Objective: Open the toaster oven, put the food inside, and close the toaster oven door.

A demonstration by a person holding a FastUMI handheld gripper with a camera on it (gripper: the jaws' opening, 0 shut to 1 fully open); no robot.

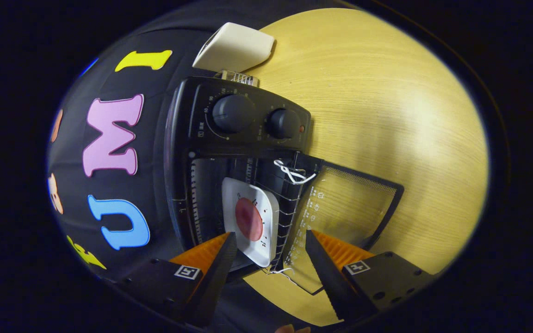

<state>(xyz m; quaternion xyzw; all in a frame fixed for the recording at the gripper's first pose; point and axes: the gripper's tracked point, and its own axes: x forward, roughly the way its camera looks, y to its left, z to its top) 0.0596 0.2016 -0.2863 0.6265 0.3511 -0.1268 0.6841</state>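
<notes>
The view is rolled sideways. A black toaster oven with two round knobs stands on a light wooden table, its glass door swung fully open and lying flat over the table. Inside, on the wire rack, rests a white square plate carrying a round reddish piece of food. My gripper is open, with nothing between its black, orange-backed fingers. The plate sits just ahead of the fingertips, nearer the left one; the right fingertip hovers over the open door.
A white boxy object lies on the table beyond the oven. A white cord loops at the door hinge. Bare wooden tabletop spreads to the right of the door. Black booth cloth backs the oven.
</notes>
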